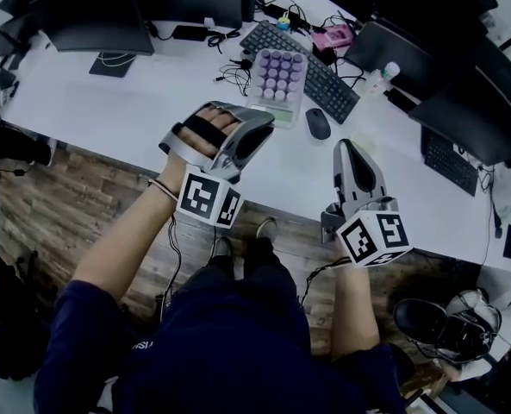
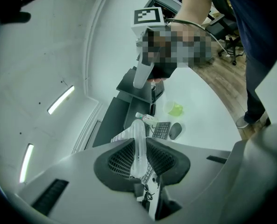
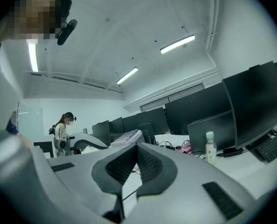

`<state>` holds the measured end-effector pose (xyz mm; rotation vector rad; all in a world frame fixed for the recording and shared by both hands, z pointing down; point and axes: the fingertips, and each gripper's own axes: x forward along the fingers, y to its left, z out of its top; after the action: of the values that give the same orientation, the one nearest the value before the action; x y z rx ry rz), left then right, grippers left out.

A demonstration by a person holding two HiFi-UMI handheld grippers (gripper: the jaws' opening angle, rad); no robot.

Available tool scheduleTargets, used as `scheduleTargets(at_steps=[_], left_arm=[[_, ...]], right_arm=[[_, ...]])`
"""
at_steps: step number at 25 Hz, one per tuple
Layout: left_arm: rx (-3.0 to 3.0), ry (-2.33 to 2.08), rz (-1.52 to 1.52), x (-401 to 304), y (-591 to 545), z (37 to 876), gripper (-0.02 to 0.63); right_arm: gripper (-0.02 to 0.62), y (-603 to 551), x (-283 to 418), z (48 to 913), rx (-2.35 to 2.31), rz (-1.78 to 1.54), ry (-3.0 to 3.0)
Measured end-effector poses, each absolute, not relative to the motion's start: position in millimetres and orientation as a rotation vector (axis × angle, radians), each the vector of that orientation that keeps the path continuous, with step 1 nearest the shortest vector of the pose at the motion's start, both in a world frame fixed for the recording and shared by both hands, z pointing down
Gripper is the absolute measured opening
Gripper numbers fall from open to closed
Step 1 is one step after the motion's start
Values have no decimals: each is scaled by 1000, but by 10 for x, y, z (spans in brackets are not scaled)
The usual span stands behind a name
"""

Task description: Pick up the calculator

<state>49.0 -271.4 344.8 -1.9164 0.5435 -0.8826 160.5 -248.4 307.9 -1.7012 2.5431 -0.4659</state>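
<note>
Two claws noted: we see left claw (image 1: 264, 121) grasping the calculator (image 1: 277, 83), upper centre, over the tabletop (image 1: 134, 93); right claw (image 1: 348, 149) clenched, empty.

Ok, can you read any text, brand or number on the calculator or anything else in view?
Nothing here is legible.
Purple-keyed white calculator: key and display marks too small to read.
White marker cubes: black square patterns only, no letters.
Clear plastic bottle: label blurred.
Dark blue shirt: small print, unreadable.
</note>
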Motion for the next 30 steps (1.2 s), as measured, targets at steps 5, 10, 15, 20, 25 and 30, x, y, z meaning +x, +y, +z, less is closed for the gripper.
scheduleTargets(at_steps=[5, 10, 15, 20, 25, 30], left_arm=[[-1890, 564, -865, 474, -2745, 3260, 94], [-1864, 571, -841, 466, -2748, 3064, 94], [-1846, 585, -816, 446, -2756, 2904, 95], [-1832, 595, -799, 425, -2762, 2773, 94], [-1826, 595, -789, 408, -2772, 2699, 94], [-1819, 603, -777, 387, -2780, 2625, 94]], right_arm=[[3, -2488, 1581, 2936, -1684, -435, 2543], [3, -2492, 1547, 2785, -1662, -430, 2529], [3, -2499, 1506, 2696, -1651, -402, 2531], [4, -2508, 1472, 2639, -1644, -391, 2535], [3, -2529, 1447, 2591, -1645, -383, 2536], [3, -2536, 1426, 2557, -1648, -381, 2532]])
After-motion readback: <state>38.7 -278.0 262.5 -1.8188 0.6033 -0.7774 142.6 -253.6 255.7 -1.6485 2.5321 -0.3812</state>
